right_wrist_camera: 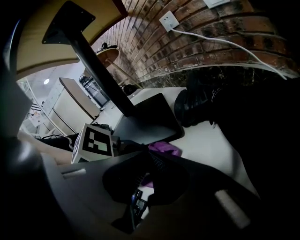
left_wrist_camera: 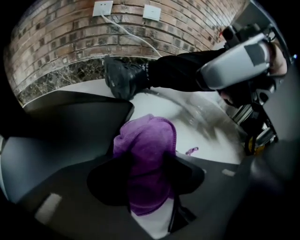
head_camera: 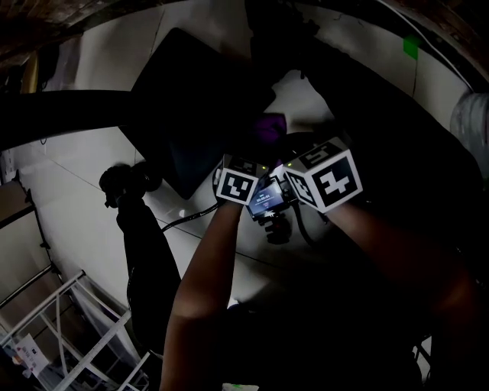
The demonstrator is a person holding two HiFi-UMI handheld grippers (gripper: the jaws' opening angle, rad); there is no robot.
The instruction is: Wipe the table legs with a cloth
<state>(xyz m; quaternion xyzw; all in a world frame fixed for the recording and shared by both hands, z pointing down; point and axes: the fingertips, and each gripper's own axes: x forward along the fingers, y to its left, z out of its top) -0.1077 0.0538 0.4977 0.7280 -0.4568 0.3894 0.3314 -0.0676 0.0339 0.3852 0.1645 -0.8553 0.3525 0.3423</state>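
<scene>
Right, down at floor level: the left tool (left_wrist_camera: 146, 158) is pinching a bunched purple cloth (left_wrist_camera: 151, 133) between its two dark pads, and the fabric bulges out above and below them. That cloth hangs just beside the corner of the dark flat foot plate (left_wrist_camera: 70, 126) of the desk, over the white floor (left_wrist_camera: 201, 122). Whether it touches the plate, I cannot tell. The right tool (right_wrist_camera: 146, 164) sits close alongside, jaws pressed together with nothing between them, facing the left tool's marker cube (right_wrist_camera: 96, 143). From that plate the black desk leg (right_wrist_camera: 96, 70) slants up to the underside of the wooden desktop (right_wrist_camera: 37, 47). A black shoe (left_wrist_camera: 123, 77) rests on the floor near the brick wall (left_wrist_camera: 61, 42), below a white wall socket (left_wrist_camera: 102, 8).
</scene>
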